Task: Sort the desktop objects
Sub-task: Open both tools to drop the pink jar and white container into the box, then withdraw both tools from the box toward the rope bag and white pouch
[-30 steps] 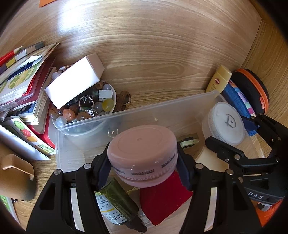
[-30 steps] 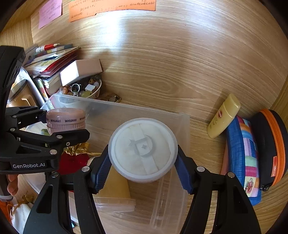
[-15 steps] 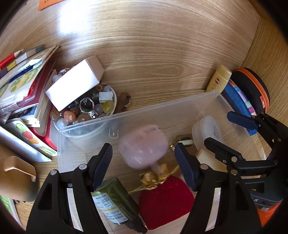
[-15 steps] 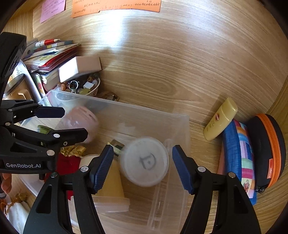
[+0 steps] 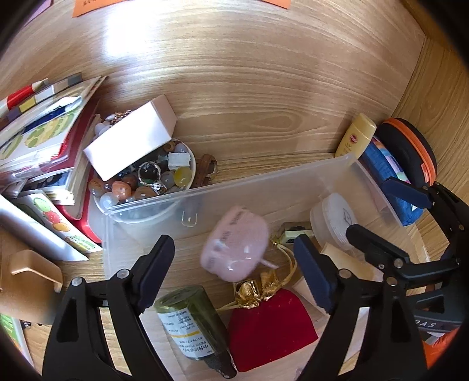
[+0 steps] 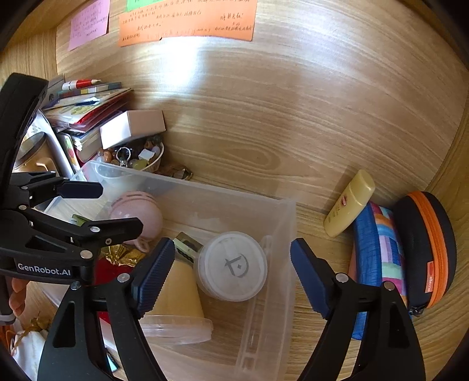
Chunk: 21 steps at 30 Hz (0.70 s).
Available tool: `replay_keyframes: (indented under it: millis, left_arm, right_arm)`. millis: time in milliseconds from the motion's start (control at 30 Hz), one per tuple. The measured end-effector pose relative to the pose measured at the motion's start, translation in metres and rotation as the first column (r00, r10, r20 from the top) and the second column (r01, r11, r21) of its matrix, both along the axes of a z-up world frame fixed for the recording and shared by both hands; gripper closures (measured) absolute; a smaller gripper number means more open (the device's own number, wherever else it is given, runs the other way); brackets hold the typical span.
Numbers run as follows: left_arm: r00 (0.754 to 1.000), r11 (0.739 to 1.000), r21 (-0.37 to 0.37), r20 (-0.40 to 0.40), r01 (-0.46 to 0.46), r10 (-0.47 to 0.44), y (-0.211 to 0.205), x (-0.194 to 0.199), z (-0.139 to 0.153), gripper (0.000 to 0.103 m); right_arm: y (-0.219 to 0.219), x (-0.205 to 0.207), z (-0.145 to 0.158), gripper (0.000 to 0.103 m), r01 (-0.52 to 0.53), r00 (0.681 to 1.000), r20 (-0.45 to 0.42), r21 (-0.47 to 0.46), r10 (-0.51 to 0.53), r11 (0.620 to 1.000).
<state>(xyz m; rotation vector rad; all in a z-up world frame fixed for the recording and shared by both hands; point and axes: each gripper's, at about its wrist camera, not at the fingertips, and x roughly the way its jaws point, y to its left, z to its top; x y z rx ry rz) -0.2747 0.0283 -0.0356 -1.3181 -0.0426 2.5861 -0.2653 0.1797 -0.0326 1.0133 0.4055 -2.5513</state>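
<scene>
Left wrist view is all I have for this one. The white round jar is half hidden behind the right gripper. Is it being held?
Observer: No. The right gripper has just been opening. The white jar lies in the clear bin under the gap between its fingers, and neither pad touches it.
Reviewer: What is the tan patch beside that jar?
Observer: A tan cup with a clear lid, lying on its side right beside the jar.
Reviewer: Anything on the wall besides orange paper?
Observer: Yes. A pink note hangs left of the handwritten orange note, with the edge of a green note above.
</scene>
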Motion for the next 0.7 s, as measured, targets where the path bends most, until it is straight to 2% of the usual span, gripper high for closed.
replay_keyframes:
  millis: [100,200,467,700]
  left_arm:
    - [1.0,1.0,-0.009,-0.027,-0.011,0.011,-0.002,0.005,0.009,0.018]
    - [0.997,0.999,-0.027,-0.069,-0.031,0.029,-0.005,0.013,0.021,0.011]
    - [0.986,0.994,-0.064,-0.144,-0.09,0.08,-0.02,0.04,0.046,0.01]
    - [0.971,0.985,-0.092,-0.205,-0.145,0.124,-0.033,0.075,0.057,0.006]
  right_arm:
    - [0.0,0.003,0.006,0.023,0.002,1.0,-0.002,-0.008,-0.002,1.0]
    - [0.001,0.006,0.012,0.021,0.013,1.0,-0.014,-0.006,-0.013,1.0]
    - [0.001,0.023,0.031,0.02,0.008,0.999,-0.04,-0.021,-0.009,1.0]
    - [0.001,0.056,0.048,0.014,-0.011,0.997,-0.076,-0.047,0.007,0.999]
